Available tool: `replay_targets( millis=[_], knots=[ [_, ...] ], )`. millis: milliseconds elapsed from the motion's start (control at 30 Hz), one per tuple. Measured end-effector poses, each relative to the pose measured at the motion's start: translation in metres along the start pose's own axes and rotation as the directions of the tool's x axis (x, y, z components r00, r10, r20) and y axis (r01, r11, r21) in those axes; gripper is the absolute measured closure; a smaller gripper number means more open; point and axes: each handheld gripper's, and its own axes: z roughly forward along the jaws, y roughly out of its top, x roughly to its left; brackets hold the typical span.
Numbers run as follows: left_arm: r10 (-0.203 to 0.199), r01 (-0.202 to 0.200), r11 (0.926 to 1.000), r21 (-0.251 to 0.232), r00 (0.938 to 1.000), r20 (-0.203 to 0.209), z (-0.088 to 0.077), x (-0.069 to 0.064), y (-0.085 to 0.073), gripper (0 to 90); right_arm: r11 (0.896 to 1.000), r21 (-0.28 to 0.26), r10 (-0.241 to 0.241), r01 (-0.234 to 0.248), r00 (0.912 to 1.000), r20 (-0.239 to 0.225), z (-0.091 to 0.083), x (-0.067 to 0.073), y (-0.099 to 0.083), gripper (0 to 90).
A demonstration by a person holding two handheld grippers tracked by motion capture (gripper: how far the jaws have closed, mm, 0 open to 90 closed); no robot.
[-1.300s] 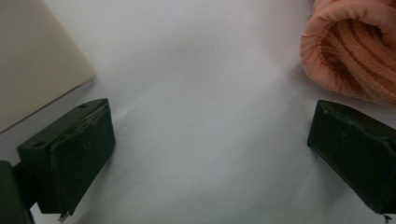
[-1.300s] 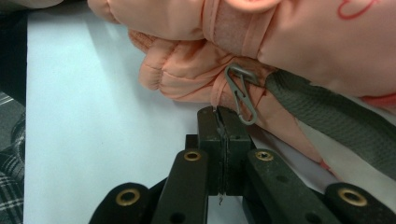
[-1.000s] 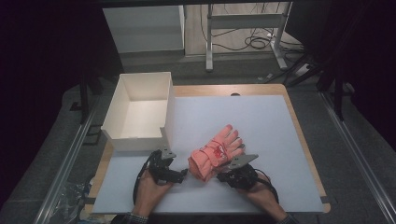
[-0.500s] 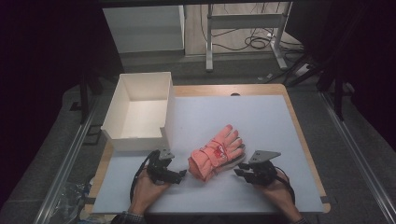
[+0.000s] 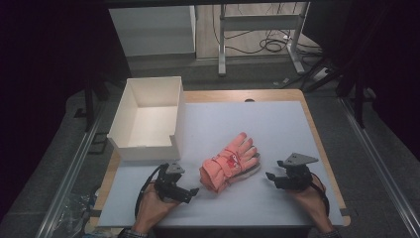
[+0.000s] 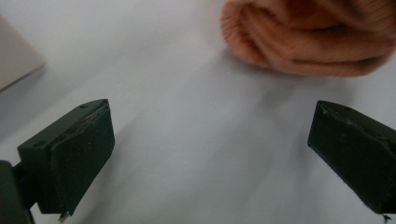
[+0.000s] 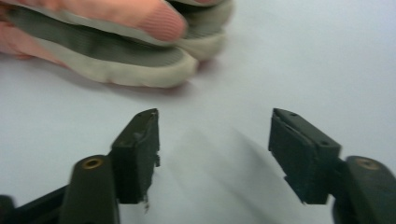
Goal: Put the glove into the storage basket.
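While both grippers lie low on the bench, the gloves sit between them, a pink stacked pair just right of the white box. Their long axis runs diagonally, cuffs toward the left gripper, fingertips toward the right gripper. The left gripper's jaws stand wide, empty, with the cuffs just ahead. The right gripper's jaws have just been opening, nothing between them. The left looks nearer, so it would likely reach first.

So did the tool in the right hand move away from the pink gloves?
Yes. The right tool slid rightward, off the gloves toward the table's right edge, its jaws opening with nothing between them.
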Motion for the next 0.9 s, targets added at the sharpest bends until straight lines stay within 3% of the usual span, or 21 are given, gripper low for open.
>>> replay_targets(
  millis=[300,433,733,900],
  knots=[
    [0.066,-0.066,0.9978,0.002,0.997,0.041,-0.013,-0.017,0.018,0.0,0.998,0.032,0.049,-0.052,0.9944,0.094,0.0,-0.016,-0.007,21.6],
    [0.087,-0.087,0.9962,-0.001,0.9954,0.04,-0.017,-0.023,0.03,0.0,0.994,0.054,0.093,-0.098,0.9918,0.087,0.003,-0.022,-0.008,16.4],
    [0.155,-0.155,0.9878,0.006,0.9871,0.04,-0.018,-0.039,0.061,0.0,0.994,0.055,0.093,-0.098,0.9918,0.087,0.003,-0.022,-0.008,16.0],
    [0.174,-0.174,0.9847,0.008,0.9839,0.043,-0.013,-0.045,0.079,0.0,0.994,0.055,0.095,-0.1,0.9918,0.086,0.003,-0.022,-0.008,16.0]
  ],
)
